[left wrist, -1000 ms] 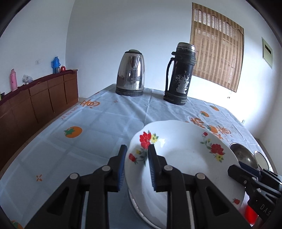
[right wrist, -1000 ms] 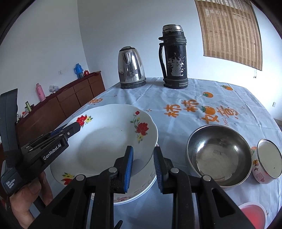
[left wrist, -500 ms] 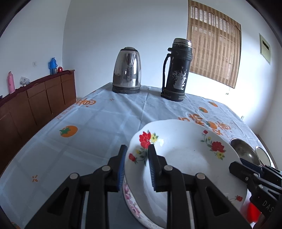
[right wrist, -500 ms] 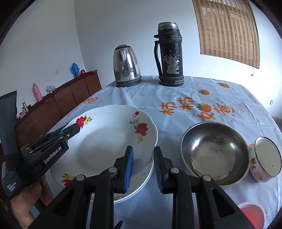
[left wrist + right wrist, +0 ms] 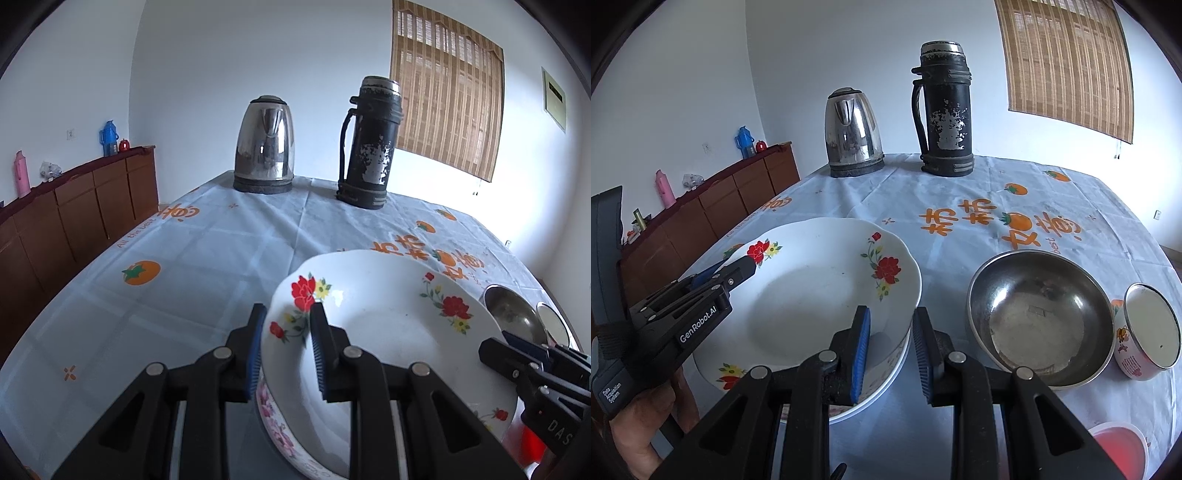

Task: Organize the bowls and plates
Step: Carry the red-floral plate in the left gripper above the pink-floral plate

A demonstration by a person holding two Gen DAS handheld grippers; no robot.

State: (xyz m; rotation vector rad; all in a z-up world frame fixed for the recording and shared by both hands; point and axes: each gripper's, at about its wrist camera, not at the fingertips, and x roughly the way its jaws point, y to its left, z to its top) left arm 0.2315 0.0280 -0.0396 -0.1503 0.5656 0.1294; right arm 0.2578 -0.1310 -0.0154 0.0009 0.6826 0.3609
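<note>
1. White walls, a wooden sideboard and a bamboo blind frame the left wrist view; the table wears a pale cloth printed with oranges, and a steel kettle and a black flask stand at its far end.
2. Left wrist view: the left gripper is clenched across the near rim of the flowered plate, one pad outside and one inside. The plate sits on a pink-flowered bowl beneath it.
3. Right wrist view: the right gripper straddles the plate's opposite rim. A gap shows beside its right pad, so whether it grips or only brackets the edge cannot be told.
4. Right wrist view: a steel bowl rests just right of the stack, an enamel cup beside it, and a red lid nearer the camera.
5. Handling, as a judgement: the plate looks glazed ceramic, so it is stiff, fairly heavy, slick and liable to chip. The thin flat rim is the only real hold; two opposite grips should keep it level.
</note>
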